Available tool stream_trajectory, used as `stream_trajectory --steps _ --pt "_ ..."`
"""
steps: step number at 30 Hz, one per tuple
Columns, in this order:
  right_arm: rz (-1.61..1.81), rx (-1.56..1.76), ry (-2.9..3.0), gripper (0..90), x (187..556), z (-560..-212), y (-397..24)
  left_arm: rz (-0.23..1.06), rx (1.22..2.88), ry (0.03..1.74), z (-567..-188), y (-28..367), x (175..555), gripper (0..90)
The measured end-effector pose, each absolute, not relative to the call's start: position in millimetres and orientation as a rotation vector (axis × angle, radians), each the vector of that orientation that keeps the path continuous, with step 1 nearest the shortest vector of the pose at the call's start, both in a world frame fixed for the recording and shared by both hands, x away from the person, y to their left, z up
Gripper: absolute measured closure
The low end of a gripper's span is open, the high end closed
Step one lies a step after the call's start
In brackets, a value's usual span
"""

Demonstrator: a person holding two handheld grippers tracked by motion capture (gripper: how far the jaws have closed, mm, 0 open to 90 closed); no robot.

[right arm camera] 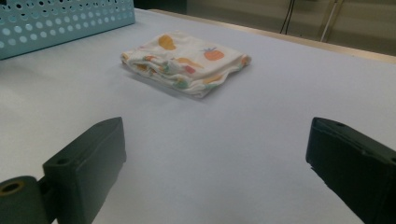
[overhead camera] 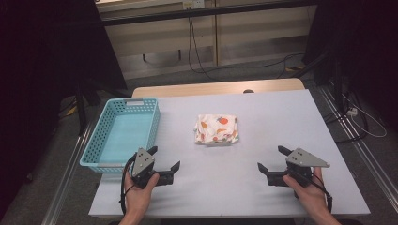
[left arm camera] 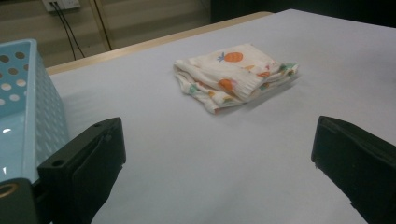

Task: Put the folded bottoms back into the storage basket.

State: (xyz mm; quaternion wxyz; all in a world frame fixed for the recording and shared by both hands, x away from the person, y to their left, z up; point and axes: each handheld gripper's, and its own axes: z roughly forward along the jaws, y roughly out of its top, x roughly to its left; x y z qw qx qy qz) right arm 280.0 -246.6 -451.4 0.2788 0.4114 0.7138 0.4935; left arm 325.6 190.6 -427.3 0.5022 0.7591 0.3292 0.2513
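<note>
High view: folded fruit-print cloth (overhead camera: 217,130) lies near the tabletop (overhead camera: 263,117) centre, slightly toward the far edge. Blue perforated basket (overhead camera: 123,131) sits along the left edge, just beside the left gripper (overhead camera: 164,158). Nothing lies between either gripper and the cloth. Left gripper near the front edge, jaws wide apart, holding nothing. Right gripper (overhead camera: 271,159) near the front-right corner, likewise spread wide and empty.

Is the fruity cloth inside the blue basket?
No, the folded cloth lies on the table, apart from the basket.
</note>
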Motion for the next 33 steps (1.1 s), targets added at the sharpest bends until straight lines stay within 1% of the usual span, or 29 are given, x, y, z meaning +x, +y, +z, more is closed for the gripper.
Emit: stream_trajectory --steps 10,11,13,16,19,20,22,23,24,33 --pt "1.301 1.053 1.976 5.8 279 -453 -234 0.598 1.844 0.812 -428 193 325 4.4" --pt "1.302 1.047 1.984 9.0 280 -453 -230 0.590 1.842 0.810 -428 192 324 4.3" --pt "1.300 1.053 1.982 9.5 280 -453 -228 0.587 1.840 0.800 -428 192 324 4.3" --pt "1.295 1.033 2.001 8.4 282 -453 -223 0.576 1.840 0.804 -428 191 325 4.3" --pt "1.303 1.021 2.020 9.7 287 -452 -217 0.574 1.861 0.795 -429 189 327 4.4" --pt "1.280 1.022 2.020 13.9 289 -451 -214 0.566 1.868 0.792 -431 187 328 4.5" --pt "1.288 1.001 2.052 10.7 291 -451 -213 0.554 1.873 0.786 -431 186 329 4.5" --pt "1.288 1.001 2.052 10.7 291 -451 -213 0.554 1.873 0.786 -431 186 329 4.5" --pt "1.280 0.996 2.062 13.2 294 -451 -211 0.556 1.871 0.782 -432 184 330 4.5" --pt "1.304 0.996 2.154 14.0 307 -447 -200 0.531 1.887 0.763 -432 184 328 4.7"
